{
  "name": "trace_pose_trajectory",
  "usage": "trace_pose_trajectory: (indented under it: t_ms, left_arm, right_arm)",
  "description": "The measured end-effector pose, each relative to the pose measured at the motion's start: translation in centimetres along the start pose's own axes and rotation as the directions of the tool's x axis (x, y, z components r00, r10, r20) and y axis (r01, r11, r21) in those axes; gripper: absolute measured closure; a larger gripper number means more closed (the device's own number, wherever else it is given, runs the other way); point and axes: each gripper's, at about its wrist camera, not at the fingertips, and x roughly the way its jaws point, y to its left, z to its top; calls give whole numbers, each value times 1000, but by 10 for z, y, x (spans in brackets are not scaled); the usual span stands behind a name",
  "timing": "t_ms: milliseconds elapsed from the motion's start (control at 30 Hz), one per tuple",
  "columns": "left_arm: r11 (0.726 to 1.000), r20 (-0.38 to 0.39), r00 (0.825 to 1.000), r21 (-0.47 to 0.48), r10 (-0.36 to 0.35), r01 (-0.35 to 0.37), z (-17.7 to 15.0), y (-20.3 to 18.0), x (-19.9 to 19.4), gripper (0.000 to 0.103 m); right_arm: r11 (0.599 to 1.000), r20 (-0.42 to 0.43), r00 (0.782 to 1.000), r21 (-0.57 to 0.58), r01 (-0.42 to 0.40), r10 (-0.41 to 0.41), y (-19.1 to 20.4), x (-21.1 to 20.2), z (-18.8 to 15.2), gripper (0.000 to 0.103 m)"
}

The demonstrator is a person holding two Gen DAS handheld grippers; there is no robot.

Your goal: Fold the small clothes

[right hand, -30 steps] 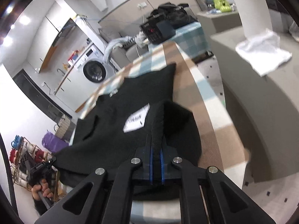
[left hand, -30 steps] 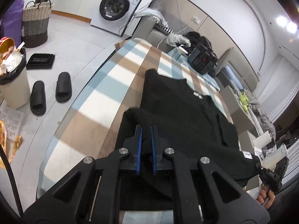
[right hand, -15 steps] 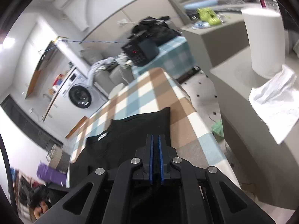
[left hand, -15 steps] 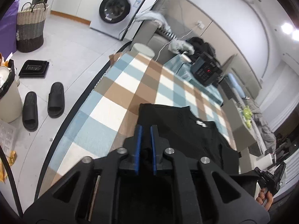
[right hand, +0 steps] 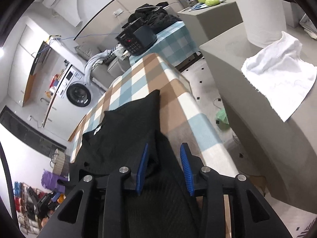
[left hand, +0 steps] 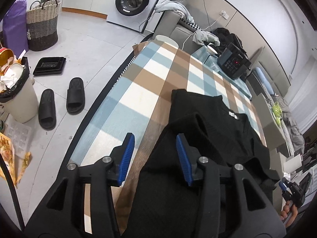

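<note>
Both grippers have just been opening: a second ago each was clenched on a black fold of the garment, and the blue pads now stand apart with nothing pressed between them. Under the left gripper the black knit sweater lies on the checked tablecloth, its folded edge running under the right-hand pad while the left-hand pad hangs over bare cloth. The right gripper is released too, with black knit lying beneath the gap between its pads and touching neither as far as can be seen. The sweater's long axis runs away from both cameras along the table: its neckline with the small white label points to the far end, toward the black keypad appliance, and its near part is doubled over itself. It sits on the near half of the table, closer to the edge beside the grey counter. Only the left wrist view shows the floor side: a pair of black slippers, a full waste bin, a woven basket and the washing machine up close, plus a hand holding the other gripper at the lower right. Only the right wrist view shows the counter with a paper towel roll and a white cloth draped on it.
</note>
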Motion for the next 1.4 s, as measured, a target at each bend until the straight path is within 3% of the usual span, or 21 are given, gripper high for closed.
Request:
trace_pose_trajectory:
  t_ms: [167, 367, 533, 567, 667, 833, 933, 1067, 1200, 1400]
  left_arm:
    - [1000, -10, 1000, 11, -12, 12, -8, -2, -6, 58]
    - [999, -21, 999, 41, -28, 29, -10, -11, -4, 51]
    - [996, -31, 999, 74, -44, 46, -5, -23, 6, 41]
    - [996, -34, 999, 85, -38, 41, -4, -25, 11, 41]
    - [994, -54, 998, 106, -16, 22, 2, -32, 27, 41]
    - [992, -74, 997, 122, -22, 31, 13, -42, 47, 41]
    - [993, -64, 997, 110, -31, 38, 20, -43, 50, 41]
    - [995, -54, 998, 98, -28, 33, 25, -38, 48, 41]
    - [994, -60, 998, 107, -18, 24, 23, -35, 49, 41]
    - [988, -69, 998, 156, -3, 14, 21, -49, 65, 41]
  right_arm:
    - [999, -36, 998, 3, -47, 47, 7, 8, -4, 62]
    - [997, -92, 994, 51, -59, 64, 8, 32, 3, 61]
    - [994, -130, 985, 26, -107, 109, 21, 50, 5, 61]
    - [995, -133, 986, 8, -100, 101, 24, 53, 5, 62]
    - [996, -142, 986, -20, -91, 87, 33, 62, 6, 96]
    - [996, -66, 994, -36, -84, 82, 45, 58, 32, 98]
    - [999, -29, 999, 26, -45, 46, 44, 68, 58, 97]
    - [993, -93, 995, 121, -14, 26, 34, 98, 75, 82]
    - [997, -45, 999, 73, -8, 12, 30, 84, 70, 63]
    - [996, -45, 996, -59, 70, -73, 33, 66, 52, 60]
